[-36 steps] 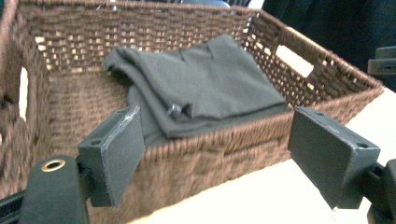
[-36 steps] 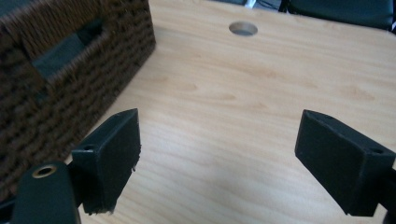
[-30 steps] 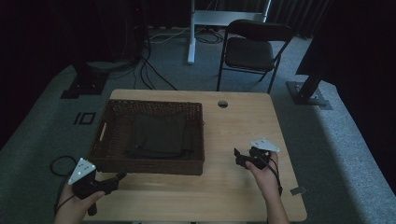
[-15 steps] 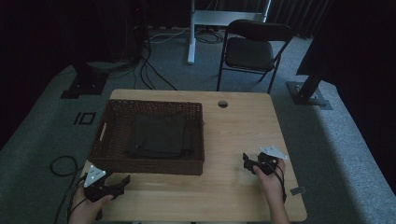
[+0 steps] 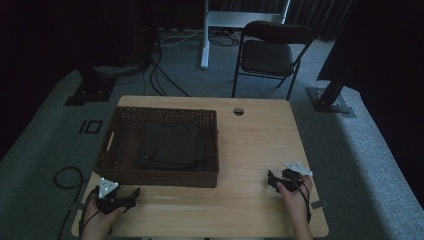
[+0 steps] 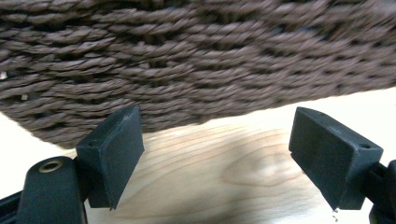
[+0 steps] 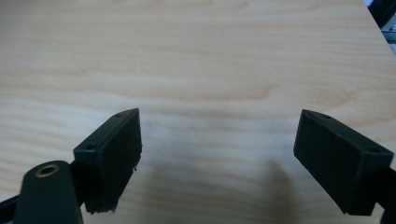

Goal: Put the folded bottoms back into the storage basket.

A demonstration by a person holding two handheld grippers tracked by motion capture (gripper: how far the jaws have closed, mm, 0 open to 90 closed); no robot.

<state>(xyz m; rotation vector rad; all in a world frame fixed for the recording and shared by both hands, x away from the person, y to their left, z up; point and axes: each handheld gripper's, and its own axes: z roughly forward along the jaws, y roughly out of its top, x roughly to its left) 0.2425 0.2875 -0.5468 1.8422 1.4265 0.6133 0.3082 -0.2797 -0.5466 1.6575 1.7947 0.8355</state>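
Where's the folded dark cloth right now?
In the high view, the cloth lies inside the wicker basket on the table's left half, beyond the left tool.

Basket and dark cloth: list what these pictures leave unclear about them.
- Dark cloth, high view: dim light and small size hide its folds, so one piece or several cannot be told.
- Basket floor, high view: mostly covered by the cloth.
- Basket wall, left gripper view: blurred, cut off by the top and side edges, so the rim and inside are hidden.
- Basket's near wall, high view: too dark to show the weave.
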